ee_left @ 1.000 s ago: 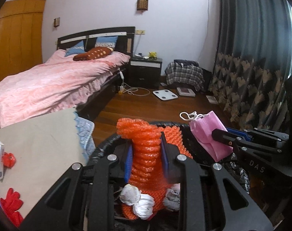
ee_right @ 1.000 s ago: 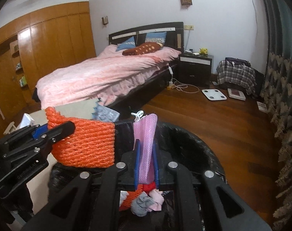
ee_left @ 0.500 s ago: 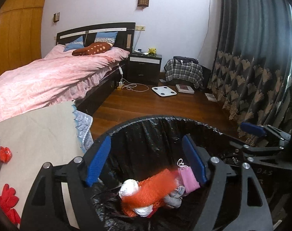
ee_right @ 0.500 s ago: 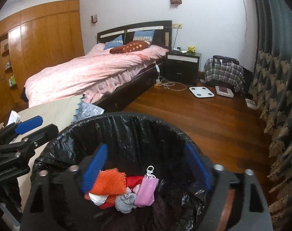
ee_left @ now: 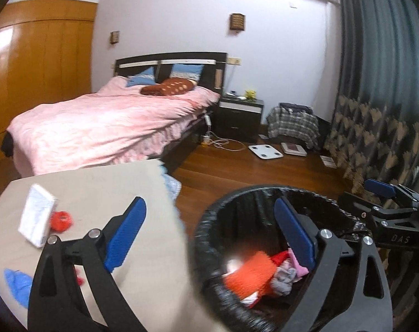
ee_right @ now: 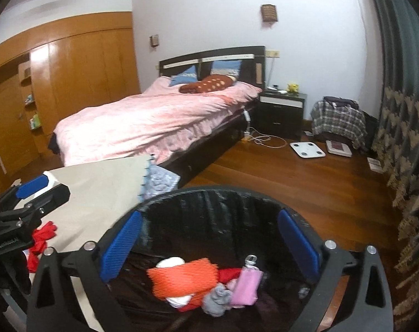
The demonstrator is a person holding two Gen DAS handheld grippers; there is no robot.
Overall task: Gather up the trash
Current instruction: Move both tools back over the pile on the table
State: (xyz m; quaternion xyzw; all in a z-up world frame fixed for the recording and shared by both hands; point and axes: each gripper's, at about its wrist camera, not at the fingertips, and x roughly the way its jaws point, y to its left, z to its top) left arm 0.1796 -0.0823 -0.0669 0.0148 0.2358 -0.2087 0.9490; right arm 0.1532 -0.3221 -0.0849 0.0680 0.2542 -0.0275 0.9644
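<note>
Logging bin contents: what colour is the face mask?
Pink face mask, clearest in the right wrist view.

We see our left gripper (ee_left: 206,231) and right gripper (ee_right: 209,244): black frames, blue ribbed pads, silver screws.

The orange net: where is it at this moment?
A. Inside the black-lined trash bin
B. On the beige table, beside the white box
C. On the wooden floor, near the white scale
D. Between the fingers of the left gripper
A: the orange net lies on the other trash inside the trash bin, next to the pink mask, and no gripper holds it.
</note>
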